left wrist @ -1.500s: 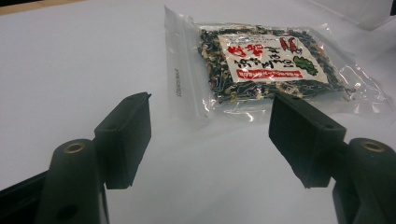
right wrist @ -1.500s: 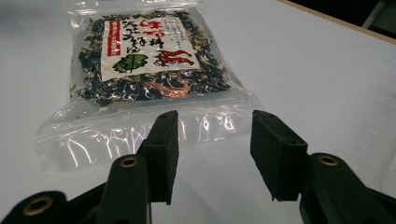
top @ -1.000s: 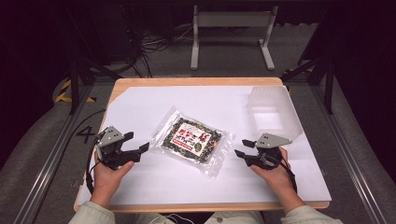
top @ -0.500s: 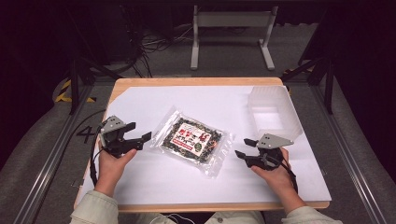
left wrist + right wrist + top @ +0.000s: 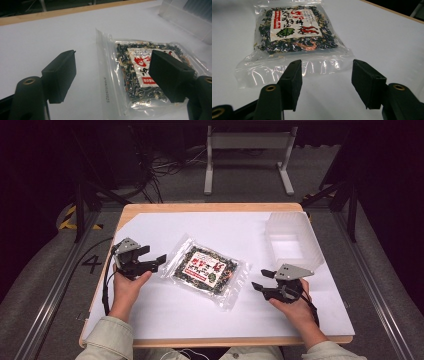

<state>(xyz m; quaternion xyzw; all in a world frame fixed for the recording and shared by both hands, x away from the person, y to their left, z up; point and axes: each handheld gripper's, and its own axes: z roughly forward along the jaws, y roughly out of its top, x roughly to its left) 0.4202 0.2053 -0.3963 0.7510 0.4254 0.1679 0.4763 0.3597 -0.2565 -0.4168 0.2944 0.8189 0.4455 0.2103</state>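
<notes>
Left gripper (image 5: 153, 262) fingers (image 5: 60, 75) held apart, nothing between them; clear edge of seaweed packet (image 5: 206, 270) seen just ahead of fingertips, untouched. Right gripper (image 5: 260, 279) fingers (image 5: 292, 82) apart after having just been opening, nothing clamped; packet's sealed edge just beyond their tips. Packet laid flat on white tabletop (image 5: 165, 315) between both grippers. Clear plastic bin (image 5: 292, 242) seen farther off, beyond right gripper.

Left gripper (image 5: 155, 261) hovers low over the table, jaws spread wide with nothing clamped between; right gripper (image 5: 262, 279) sits level, jaws having just opened, empty; both hands grip from below.
</notes>
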